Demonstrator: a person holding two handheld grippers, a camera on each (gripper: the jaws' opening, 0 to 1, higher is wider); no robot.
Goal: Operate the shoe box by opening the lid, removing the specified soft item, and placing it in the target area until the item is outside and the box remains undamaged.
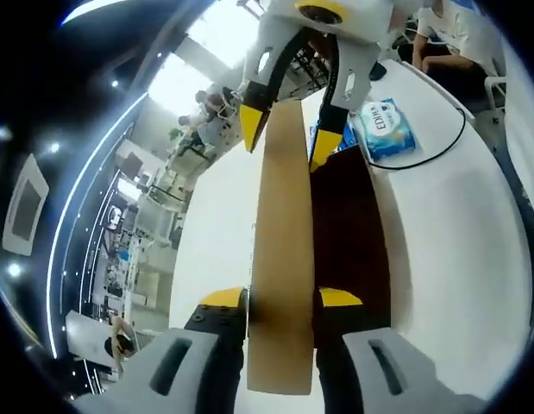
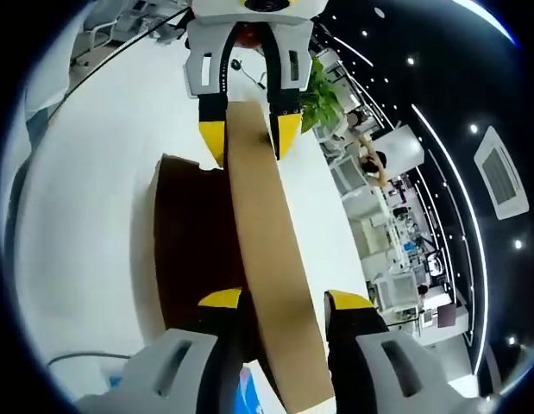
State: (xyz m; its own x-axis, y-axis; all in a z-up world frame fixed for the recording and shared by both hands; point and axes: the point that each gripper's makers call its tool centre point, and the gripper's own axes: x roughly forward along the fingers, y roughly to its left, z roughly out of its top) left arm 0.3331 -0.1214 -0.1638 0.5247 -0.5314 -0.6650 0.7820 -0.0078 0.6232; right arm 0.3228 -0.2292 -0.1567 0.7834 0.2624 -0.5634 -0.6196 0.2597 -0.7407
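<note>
Both grippers (image 1: 282, 304) (image 2: 284, 306) clamp the raised lid (image 1: 282, 241) above the box (image 2: 193, 250)

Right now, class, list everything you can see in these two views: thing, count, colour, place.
Shoe box lid: one, tan cardboard, held edge-on between both grippers.
Shoe box: one, dark brown, on the table under the lid.
Tissue pack: one, blue and white, beyond the box.
Cable: one, black, by the pack.
Table: one, white.
Plant: one, green, past the table.
Left gripper: yellow-tipped, clamping the lid.
Right gripper: yellow-tipped, clamping the lid.
</note>
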